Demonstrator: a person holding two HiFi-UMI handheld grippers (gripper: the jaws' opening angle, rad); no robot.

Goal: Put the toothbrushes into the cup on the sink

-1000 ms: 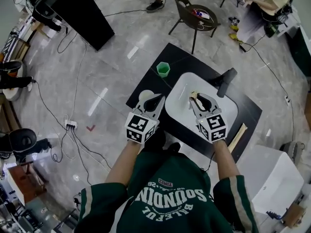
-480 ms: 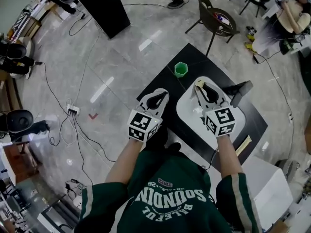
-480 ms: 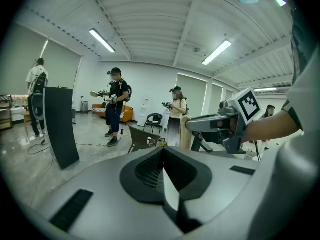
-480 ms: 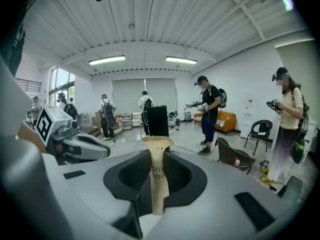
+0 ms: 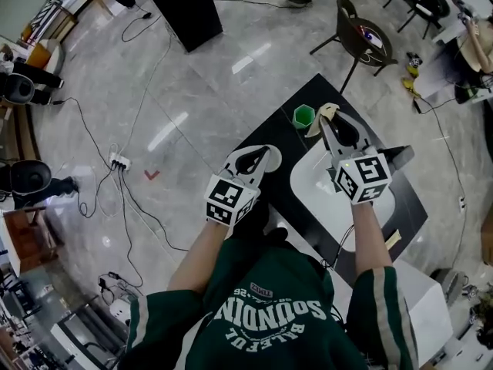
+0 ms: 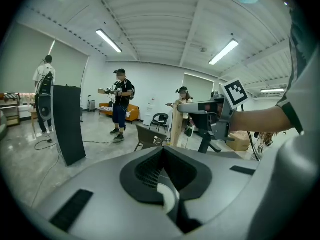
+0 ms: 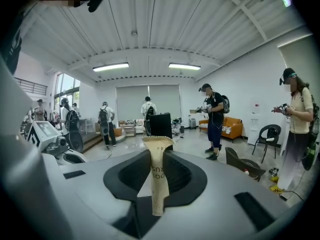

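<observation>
1. Our right hand-held gripper [image 5: 330,123] is clamped on a paper-wrapped toothbrush [image 5: 323,112], whose end sticks out past the jaws, just beside the green cup [image 5: 304,116].
2. The cup stands on the black worktop [image 5: 281,195] by its far left edge, near the white sink [image 5: 327,199].
3. Our left hand-held gripper [image 5: 267,153], jaws together, hovers by the worktop's left corner.

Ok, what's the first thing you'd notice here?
The right gripper pinching a tan paper-wrapped toothbrush, right beside the bright green cup on the black table. Just below them sits the big white sink.
</observation>
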